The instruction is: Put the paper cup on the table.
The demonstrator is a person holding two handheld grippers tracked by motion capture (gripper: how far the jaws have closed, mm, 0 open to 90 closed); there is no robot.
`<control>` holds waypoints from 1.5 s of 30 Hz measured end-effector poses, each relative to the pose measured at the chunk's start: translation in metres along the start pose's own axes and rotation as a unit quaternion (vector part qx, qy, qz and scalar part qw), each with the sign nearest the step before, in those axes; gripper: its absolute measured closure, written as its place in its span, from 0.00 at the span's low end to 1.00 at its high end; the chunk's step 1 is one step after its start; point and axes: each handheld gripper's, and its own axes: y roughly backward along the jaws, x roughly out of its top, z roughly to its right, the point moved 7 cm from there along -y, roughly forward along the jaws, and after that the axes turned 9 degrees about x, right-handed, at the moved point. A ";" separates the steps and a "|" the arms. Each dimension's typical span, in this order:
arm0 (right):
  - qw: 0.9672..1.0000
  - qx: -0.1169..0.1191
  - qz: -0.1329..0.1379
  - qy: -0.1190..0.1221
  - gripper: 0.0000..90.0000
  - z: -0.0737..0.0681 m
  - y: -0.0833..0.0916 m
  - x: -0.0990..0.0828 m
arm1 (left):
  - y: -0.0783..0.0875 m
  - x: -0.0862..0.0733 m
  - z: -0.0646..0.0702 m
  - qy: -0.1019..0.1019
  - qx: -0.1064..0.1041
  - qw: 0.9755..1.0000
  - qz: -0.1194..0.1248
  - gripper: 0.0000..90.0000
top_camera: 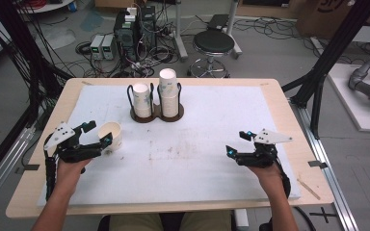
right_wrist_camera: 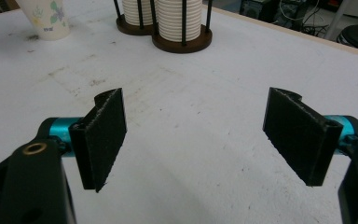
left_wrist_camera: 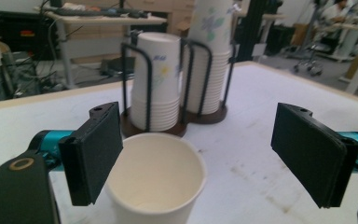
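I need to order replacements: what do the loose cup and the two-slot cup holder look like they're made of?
The loose cup looks like thin matte white paper, with a rolled rim and printed flowers. The holder seems to have a dark brown wooden base, though it may be plastic, and thin black rods, probably metal wire.

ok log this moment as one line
left gripper: open, jaws either side of upright white paper cup | right gripper: open, empty | dark wire cup holder: two stacks
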 end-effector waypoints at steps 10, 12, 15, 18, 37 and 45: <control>1.000 -0.011 0.000 -0.016 0.25 0.003 0.009 -0.006 | -0.012 0.002 0.032 -0.001 -0.062 0.998 0.012 0.18; 1.000 -0.012 0.004 -0.015 0.25 0.002 0.011 -0.005 | -0.013 0.001 0.038 -0.006 -0.072 0.997 0.014 0.18; 1.000 -0.016 0.005 -0.014 0.25 0.000 0.013 -0.005 | -0.014 -0.002 0.045 -0.009 -0.085 0.996 0.010 0.18; 1.000 -0.018 0.003 -0.014 0.25 -0.001 0.014 -0.006 | -0.014 -0.005 0.050 -0.011 -0.091 0.996 0.006 0.18; 1.000 -0.016 0.000 -0.013 0.25 -0.005 0.010 -0.005 | -0.012 -0.010 0.050 -0.022 -0.082 0.996 0.003 0.19; 1.000 -0.016 0.000 -0.014 0.25 -0.004 0.011 -0.006 | -0.013 -0.010 0.050 -0.023 -0.082 0.996 0.004 0.19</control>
